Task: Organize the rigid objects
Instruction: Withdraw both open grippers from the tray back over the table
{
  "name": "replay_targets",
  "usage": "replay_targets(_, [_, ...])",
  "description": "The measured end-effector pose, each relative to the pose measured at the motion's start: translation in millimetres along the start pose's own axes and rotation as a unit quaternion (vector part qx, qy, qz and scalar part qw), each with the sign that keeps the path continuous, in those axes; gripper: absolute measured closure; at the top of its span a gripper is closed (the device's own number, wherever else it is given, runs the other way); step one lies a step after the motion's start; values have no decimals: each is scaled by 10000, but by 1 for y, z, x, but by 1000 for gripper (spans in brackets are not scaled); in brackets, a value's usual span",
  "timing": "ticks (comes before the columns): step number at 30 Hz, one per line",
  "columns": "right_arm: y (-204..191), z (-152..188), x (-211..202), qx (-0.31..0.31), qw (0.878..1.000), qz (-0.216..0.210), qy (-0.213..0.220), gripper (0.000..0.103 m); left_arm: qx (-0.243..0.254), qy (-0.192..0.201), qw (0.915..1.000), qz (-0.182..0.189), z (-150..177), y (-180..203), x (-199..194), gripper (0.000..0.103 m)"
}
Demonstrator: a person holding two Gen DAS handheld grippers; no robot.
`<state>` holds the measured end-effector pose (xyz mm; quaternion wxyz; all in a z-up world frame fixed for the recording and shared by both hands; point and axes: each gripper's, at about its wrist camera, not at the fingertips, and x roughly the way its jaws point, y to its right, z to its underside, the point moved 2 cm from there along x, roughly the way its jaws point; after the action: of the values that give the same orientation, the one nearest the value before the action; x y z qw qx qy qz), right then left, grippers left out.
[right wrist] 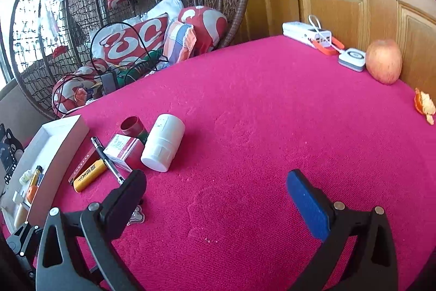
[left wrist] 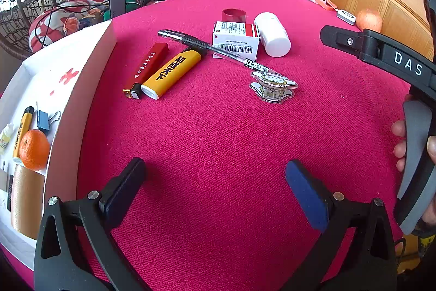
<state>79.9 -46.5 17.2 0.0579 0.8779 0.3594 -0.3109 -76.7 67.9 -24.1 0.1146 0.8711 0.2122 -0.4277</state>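
On the pink cloth lie a red lighter [left wrist: 147, 70], a yellow lighter [left wrist: 171, 74], a black pen [left wrist: 212, 49], a medicine box [left wrist: 235, 38], a white bottle [left wrist: 272, 33], a red cup [left wrist: 233, 15] and a cartoon clip [left wrist: 273, 86]. My left gripper [left wrist: 215, 187] hovers open over bare cloth, well short of them. In the right wrist view the bottle [right wrist: 163, 146], box [right wrist: 124, 150], pen [right wrist: 107, 160] and yellow lighter [right wrist: 88, 176] sit left of my open right gripper [right wrist: 216, 198]; its left finger hides most of the clip [right wrist: 136, 217].
A white box tray [left wrist: 81, 100] at the left holds an orange [left wrist: 34, 146], a binder clip, a yellow lighter and a small bottle. An apple [right wrist: 383, 61], a power strip [right wrist: 306, 33] and orange peel [right wrist: 425, 104] line the far right edge. A wicker chair with cushions stands behind.
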Motion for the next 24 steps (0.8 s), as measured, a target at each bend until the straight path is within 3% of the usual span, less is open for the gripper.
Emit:
replay_targets(8, [-30, 0, -10, -822, 9959, 54, 374, 0, -1, -2, 10000, 0, -1, 1, 0, 0])
replay_targets(13, [-36, 0, -9, -980, 9929, -600, 302, 0, -2, -1, 10000, 2, -1, 1, 0, 0])
replay_targets(17, [-53, 4, -11, -1330, 9838, -1179, 216, 0, 0, -1, 10000, 0, -1, 2, 0, 0])
replay_targets(21, [-82, 15, -6, -2031, 9711, -1253, -3, 0, -2, -1, 10000, 0, -1, 1, 0, 0])
replay_targets(24, [-96, 21, 8, -2316, 9629, -1311, -445, 1, -2, -1, 10000, -2, -1, 1, 0, 0])
